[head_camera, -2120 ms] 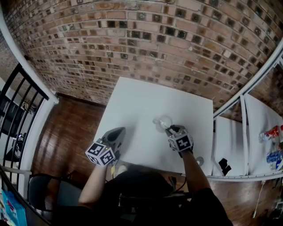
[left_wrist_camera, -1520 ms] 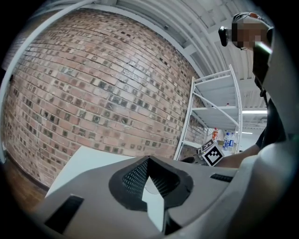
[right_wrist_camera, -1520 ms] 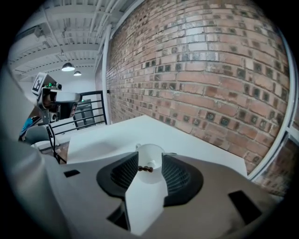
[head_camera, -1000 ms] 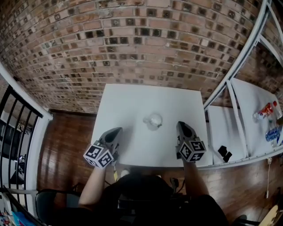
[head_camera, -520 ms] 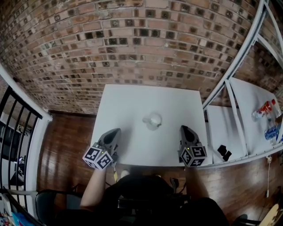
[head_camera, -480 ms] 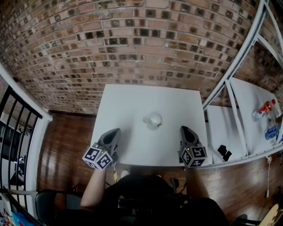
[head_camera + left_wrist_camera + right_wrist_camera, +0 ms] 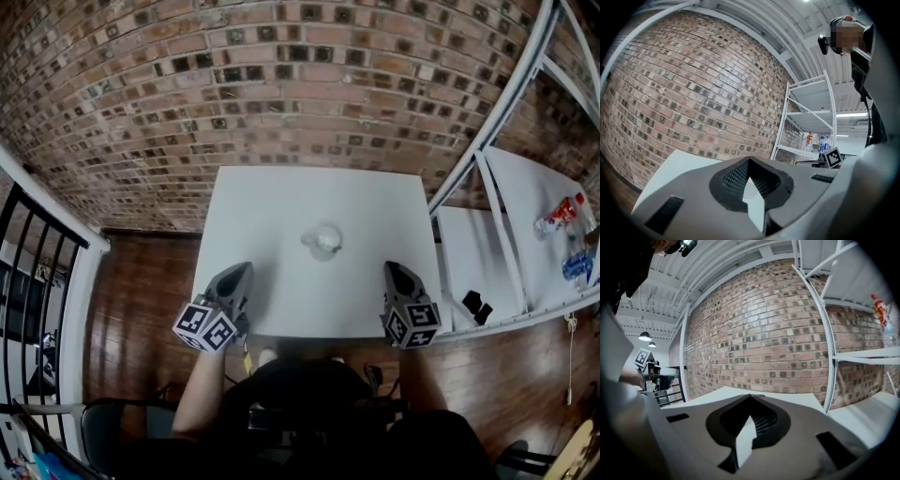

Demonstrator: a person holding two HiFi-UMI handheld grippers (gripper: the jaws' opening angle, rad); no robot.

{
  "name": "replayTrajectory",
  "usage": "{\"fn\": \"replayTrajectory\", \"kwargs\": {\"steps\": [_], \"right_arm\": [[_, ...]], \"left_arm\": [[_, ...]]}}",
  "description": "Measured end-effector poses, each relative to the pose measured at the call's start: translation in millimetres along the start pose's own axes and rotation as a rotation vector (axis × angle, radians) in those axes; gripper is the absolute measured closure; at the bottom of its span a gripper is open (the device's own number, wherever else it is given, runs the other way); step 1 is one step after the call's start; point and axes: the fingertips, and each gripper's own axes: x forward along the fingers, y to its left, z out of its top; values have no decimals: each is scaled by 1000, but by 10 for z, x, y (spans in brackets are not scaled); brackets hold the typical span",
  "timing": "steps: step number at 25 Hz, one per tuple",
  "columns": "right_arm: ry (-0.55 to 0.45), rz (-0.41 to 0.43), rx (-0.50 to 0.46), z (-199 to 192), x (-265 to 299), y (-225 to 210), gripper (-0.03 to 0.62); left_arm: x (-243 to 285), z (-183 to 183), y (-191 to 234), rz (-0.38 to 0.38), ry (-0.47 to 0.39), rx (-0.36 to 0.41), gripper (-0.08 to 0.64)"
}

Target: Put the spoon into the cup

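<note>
White table (image 7: 281, 202) by a brick wall (image 7: 281, 84), clear cup (image 7: 324, 241) at its middle, spoon too small to make out, left gripper (image 7: 242, 272) and right gripper (image 7: 394, 270) at the near edge, both jaws pressed together on nothing, square-marker cubes (image 7: 205, 327), shelf bottles (image 7: 561, 214) with unreadable labels.

Left gripper (image 7: 749, 161) shown with jaws together, nothing gripped between them, white counter (image 7: 679, 161) seen beyond, brick wall (image 7: 693, 93) behind it, white shelf rack (image 7: 806, 117) at right, bottles (image 7: 820, 140) stored on it

A lab room: brick wall (image 7: 281, 84), metal shelving (image 7: 527, 214)
</note>
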Motion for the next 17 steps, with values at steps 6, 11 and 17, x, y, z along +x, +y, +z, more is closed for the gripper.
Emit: {"fn": "replayTrajectory", "kwargs": {"steps": [6, 11, 17], "right_arm": [[-2, 7, 17, 2, 72, 83, 591], [-9, 19, 12, 32, 130, 174, 591], [-13, 17, 29, 16, 120, 185, 591]], "left_arm": [[12, -58, -46, -10, 8, -4, 555], [21, -104, -84, -20, 15, -14, 555], [-16, -113, -56, -11, 10, -26, 555]]}}
